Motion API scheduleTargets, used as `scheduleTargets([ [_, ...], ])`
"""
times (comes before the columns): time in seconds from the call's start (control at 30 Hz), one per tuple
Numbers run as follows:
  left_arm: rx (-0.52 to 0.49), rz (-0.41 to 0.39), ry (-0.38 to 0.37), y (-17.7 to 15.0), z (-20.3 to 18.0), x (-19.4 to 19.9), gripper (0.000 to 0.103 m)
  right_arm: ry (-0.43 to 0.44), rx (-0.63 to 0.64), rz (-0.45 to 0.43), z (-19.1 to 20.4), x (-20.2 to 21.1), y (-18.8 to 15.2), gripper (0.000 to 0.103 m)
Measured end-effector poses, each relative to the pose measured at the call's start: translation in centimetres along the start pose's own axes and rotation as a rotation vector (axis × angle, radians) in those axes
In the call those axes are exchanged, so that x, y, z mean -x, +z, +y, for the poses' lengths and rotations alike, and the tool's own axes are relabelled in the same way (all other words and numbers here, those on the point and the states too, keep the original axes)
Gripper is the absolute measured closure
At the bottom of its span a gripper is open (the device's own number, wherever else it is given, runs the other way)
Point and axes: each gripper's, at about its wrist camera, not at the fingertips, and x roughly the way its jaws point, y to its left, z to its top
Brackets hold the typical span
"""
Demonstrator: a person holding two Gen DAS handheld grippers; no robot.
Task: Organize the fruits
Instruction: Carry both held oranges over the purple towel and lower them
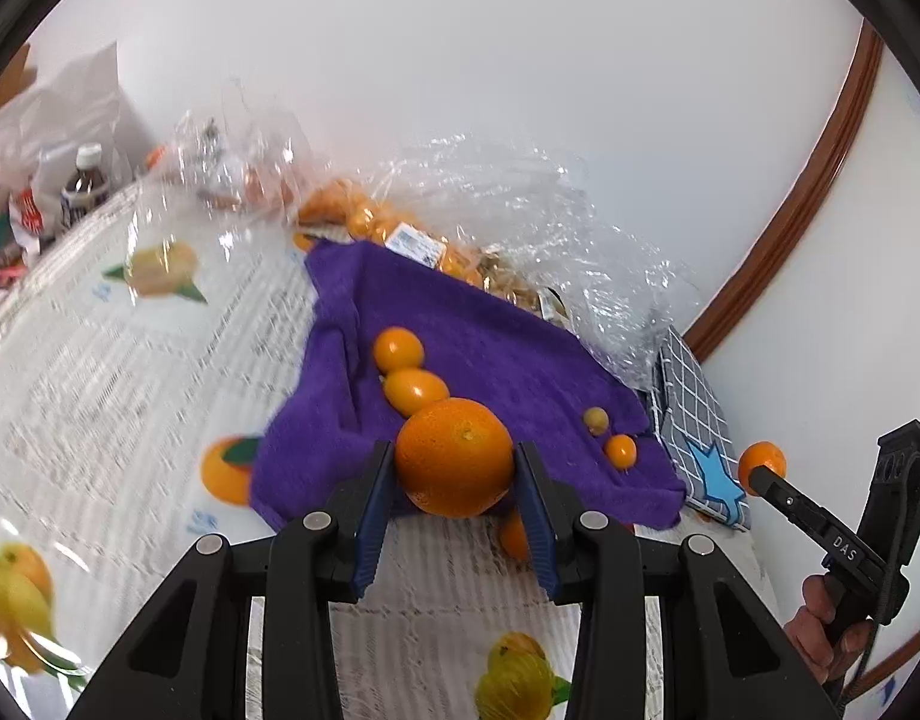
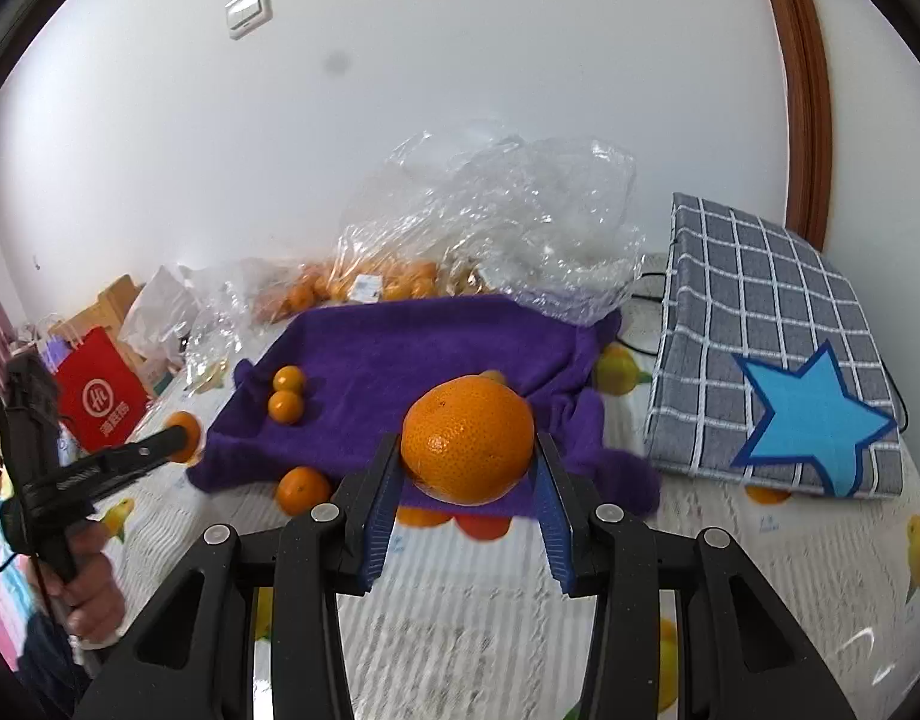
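Observation:
My left gripper (image 1: 454,463) is shut on a large orange (image 1: 454,444), held just above the near edge of a purple towel (image 1: 496,348). On the towel lie two small oranges (image 1: 398,349) in a row and two tinier fruits (image 1: 620,451) to the right. My right gripper (image 2: 467,451) is shut on another large orange (image 2: 469,432) above the same towel (image 2: 400,348). Each gripper also shows in the other's view, the right gripper (image 1: 760,471) and the left gripper (image 2: 181,435), both with fruit in the jaws.
A clear plastic bag of oranges (image 2: 364,285) lies behind the towel. A folded grey checked cloth with a blue star (image 2: 760,324) sits to the right. One loose orange (image 2: 303,489) rests on the fruit-print tablecloth (image 2: 490,630). Bags and a red carrier (image 2: 103,402) crowd the far left.

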Motion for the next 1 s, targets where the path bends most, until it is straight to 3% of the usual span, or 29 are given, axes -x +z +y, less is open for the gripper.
scheduleTargets([
  [0.57,0.014,-0.059,0.103,7.0,1.0,0.1,0.065,-0.015,0.022,-0.017,-2.0,-4.0,5.2,0.061],
  [1.0,0.022,-0.017,0.152,8.6,2.5,-2.5,0.065,-0.027,0.009,0.103,-4.0,-13.6,6.5,0.061],
])
